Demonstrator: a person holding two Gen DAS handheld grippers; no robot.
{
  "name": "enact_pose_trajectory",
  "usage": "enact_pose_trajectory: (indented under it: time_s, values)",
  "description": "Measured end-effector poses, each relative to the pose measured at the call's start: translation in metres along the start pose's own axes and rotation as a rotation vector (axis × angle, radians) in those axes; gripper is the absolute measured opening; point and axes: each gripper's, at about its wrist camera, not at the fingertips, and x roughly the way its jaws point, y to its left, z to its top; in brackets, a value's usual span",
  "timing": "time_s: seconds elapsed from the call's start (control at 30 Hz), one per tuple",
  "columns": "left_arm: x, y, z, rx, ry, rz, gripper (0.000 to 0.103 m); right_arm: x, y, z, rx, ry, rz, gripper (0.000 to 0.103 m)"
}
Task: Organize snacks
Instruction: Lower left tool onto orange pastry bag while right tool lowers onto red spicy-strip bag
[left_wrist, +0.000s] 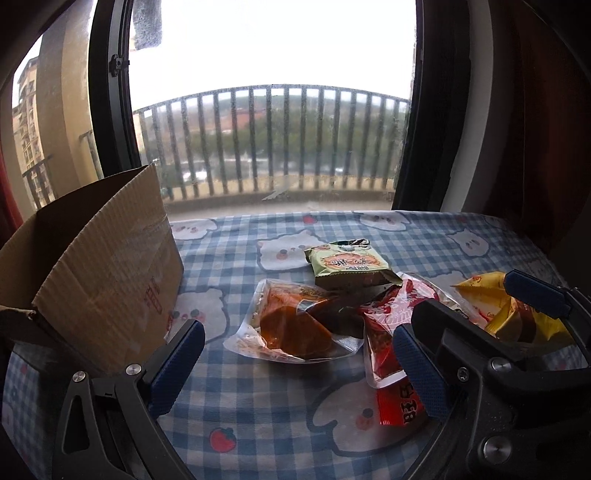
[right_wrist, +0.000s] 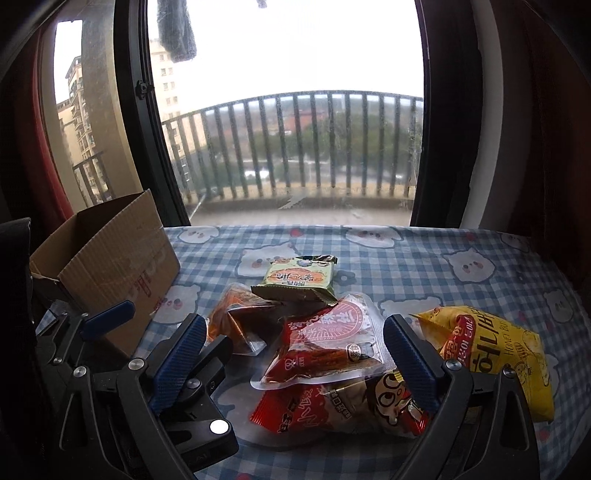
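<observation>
Both tongs stand spread and hold nothing — the left tongs (left_wrist: 299, 354) hover low over the tabletop (left_wrist: 258, 406) near the orange vacuum pack (left_wrist: 291, 325), the right tongs (right_wrist: 295, 354) straddle the red packets in the middle of the heap. That heap lies on the checked cloth just right of the open cardboard box (right_wrist: 110, 258), which looks like the place the snacks are meant to go. All the packets should be light and soft. The clear pouch with the red label (right_wrist: 325, 350) lies on top of the red cartoon packet (right_wrist: 343, 406); its film looks glossy and probably slippery, so a pinch across the flat sealed edge seems safer than across the bulging middle. The green packet (right_wrist: 299, 280) rests tilted on the others and would likely slide if its neighbours are pulled first. The yellow bag (right_wrist: 498, 354) looks puffed with air — crisp contents, I judge, so it wants a gentle grip at the crimped end.
</observation>
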Motion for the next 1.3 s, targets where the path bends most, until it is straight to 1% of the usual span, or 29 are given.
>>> enact_pose_trajectory:
  time_s: [0.3,0.47,0.5,0.53,0.6,0.7,0.8,0.83,0.9,0.97,1.13,1.23,1.3]
  values:
    - [0.049,-0.004,0.007,0.05,0.067,0.016,0.102,0.05,-0.021,0.0,0.04,0.085,-0.033,0.099]
    - [0.07,-0.003,0.005,0.066,0.098,0.011,0.1,0.071,-0.025,-0.002,0.059,0.13,-0.049,0.099]
    - [0.076,-0.003,0.004,0.069,0.105,0.012,0.096,0.074,-0.025,-0.002,0.053,0.13,-0.056,0.099]
    - [0.079,-0.002,0.003,0.071,0.11,0.015,0.088,0.075,-0.023,-0.003,0.039,0.126,-0.066,0.099]
    - [0.089,0.002,0.001,0.062,0.123,0.019,0.079,0.078,-0.019,-0.004,0.007,0.12,-0.081,0.1]
    - [0.095,0.008,-0.001,0.017,0.139,-0.017,0.078,0.083,-0.018,-0.004,0.001,0.124,-0.092,0.101]
    - [0.099,0.006,-0.003,0.025,0.159,-0.041,0.067,0.086,-0.015,-0.004,-0.011,0.13,-0.102,0.102]
    - [0.099,0.005,-0.004,0.044,0.155,-0.032,0.064,0.088,-0.014,-0.004,-0.019,0.136,-0.106,0.103]
    - [0.098,0.005,-0.006,0.074,0.151,-0.036,0.062,0.09,-0.01,-0.005,-0.034,0.144,-0.113,0.103]
    - [0.095,0.007,-0.007,0.075,0.151,-0.046,0.059,0.092,-0.008,-0.005,-0.042,0.148,-0.11,0.103]
    - [0.085,0.014,-0.01,0.078,0.154,-0.043,0.051,0.101,-0.006,-0.006,-0.048,0.172,-0.141,0.103]
    - [0.081,0.018,-0.011,0.07,0.163,-0.055,0.05,0.107,-0.005,-0.006,-0.06,0.188,-0.172,0.103]
    - [0.081,0.021,-0.011,0.058,0.163,-0.061,0.049,0.107,-0.001,-0.005,-0.075,0.181,-0.182,0.103]
